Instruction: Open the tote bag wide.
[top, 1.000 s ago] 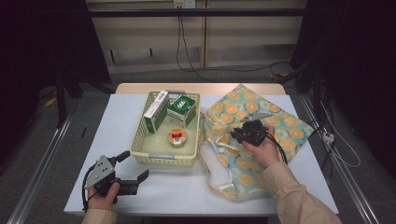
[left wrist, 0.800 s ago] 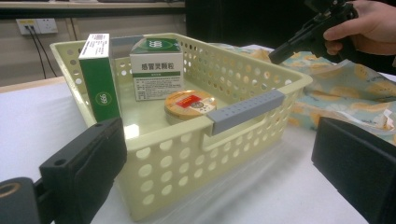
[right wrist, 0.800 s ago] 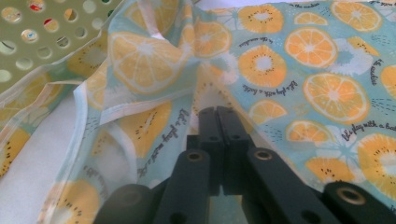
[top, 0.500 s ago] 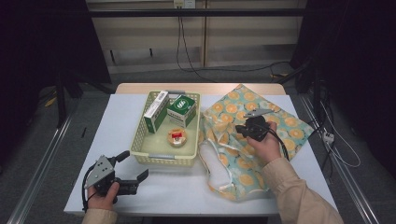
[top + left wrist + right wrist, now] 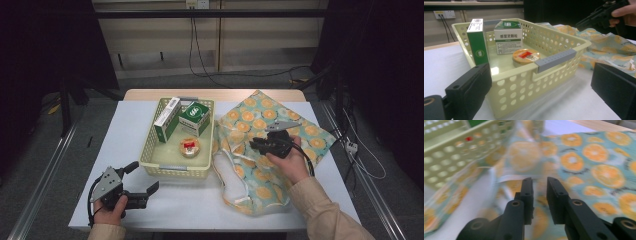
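Note:
A cloth bag with an orange-slice print lies spread on the right half of the white table. My right gripper hovers just over the bag's middle and points left toward the basket. In the right gripper view the bag lies under my right gripper. Its jaws have just been opening and stand a narrow gap apart, with nothing pinched between them. My left gripper rests on the table's near left, wide open and empty. In its own view my left gripper faces the basket.
A pale yellow perforated basket stands mid-table and holds a tall green-and-white box, a green-topped box and a round tin. The left gripper view shows the basket's grey handle close ahead and the bag beyond it.
The right hand has shifted slightly over the bag, first away from me, then back. The left gripper has stayed where it was.

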{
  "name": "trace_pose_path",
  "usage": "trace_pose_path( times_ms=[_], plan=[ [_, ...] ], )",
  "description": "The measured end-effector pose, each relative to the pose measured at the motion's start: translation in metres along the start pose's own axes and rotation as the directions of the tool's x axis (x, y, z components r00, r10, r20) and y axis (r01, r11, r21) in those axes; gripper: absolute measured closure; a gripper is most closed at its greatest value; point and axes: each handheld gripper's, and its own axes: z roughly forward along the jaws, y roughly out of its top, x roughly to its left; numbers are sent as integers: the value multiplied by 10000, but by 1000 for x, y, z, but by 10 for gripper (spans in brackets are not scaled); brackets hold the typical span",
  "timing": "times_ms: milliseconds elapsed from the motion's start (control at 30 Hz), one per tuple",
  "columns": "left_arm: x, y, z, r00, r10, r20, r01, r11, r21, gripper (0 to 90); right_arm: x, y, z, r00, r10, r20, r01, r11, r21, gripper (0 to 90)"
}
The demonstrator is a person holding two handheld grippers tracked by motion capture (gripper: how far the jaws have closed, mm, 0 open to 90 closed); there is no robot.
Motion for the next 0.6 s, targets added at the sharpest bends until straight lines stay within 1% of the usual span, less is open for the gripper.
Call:
trace_pose_path(
  times_ms=[67, 100, 167, 200, 233, 267, 300, 367, 400, 433, 467, 533, 600],
  plan=[
    [-1, 0, 0, 10000, 44, 43, -44, 10000, 25, 28, 12, -1, 1, 9992, -323, -226, 324, 9995, 29, 670],
    [-1, 0, 0, 10000, 55, 61, -56, 10000, 40, 28, 17, -1, 3, 9983, -455, -372, 460, 9989, 132, 649],
    [-2, 0, 1, 9999, 58, 90, -59, 10000, 50, 28, 27, -4, 8, 9951, -859, -500, 876, 9956, 340, 604],
    [-2, 0, 1, 9999, 80, 97, -81, 9999, 64, 28, 31, -5, 12, 9929, -1057, -536, 1086, 9926, 537, 570],
    [-2, 0, 1, 10000, 21, 84, -21, 10000, 46, 28, 34, -8, 16, 9901, -1305, -514, 1343, 9876, 807, 549],
    [-2, 0, 1, 10000, 5, 88, -6, 10000, 37, 28, 36, -11, 20, 9866, -1588, -368, 1619, 9810, 1070, 548],
    [-2, 0, 1, 10000, 3, 92, -3, 10000, 25, 28, 35, -15, 24, 9852, -1697, -244, 1714, 9772, 1252, 548],
    [-1, 0, 0, 10000, -15, 92, 15, 10000, 28, 28, 33, -22, 32, 9842, -1769, -112, 1763, 9702, 1663, 548],
    [-1, -1, 1, 10000, -30, 85, 30, 10000, 29, 28, 31, -25, 35, 9835, -1804, 92, 1757, 9671, 1840, 550],
    [-1, -1, 1, 9999, -43, 99, 42, 10000, 28, 28, 28, -27, 37, 9849, -1722, 178, 1661, 9688, 1839, 560],
    [-1, -1, 1, 9999, -37, 106, 37, 10000, 35, 28, 25, -28, 37, 9890, -1462, 220, 1406, 9761, 1660, 601],
    [-1, -1, 1, 9999, -21, 113, 20, 10000, 62, 28, 20, -28, 37, 9880, -1455, 516, 1352, 9769, 1653, 682],
    [-1, -1, 1, 9999, -11, 107, 10, 10000, 66, 28, 16, -29, 38, 9919, -1184, 467, 1098, 9815, 1570, 747]
  ],
)
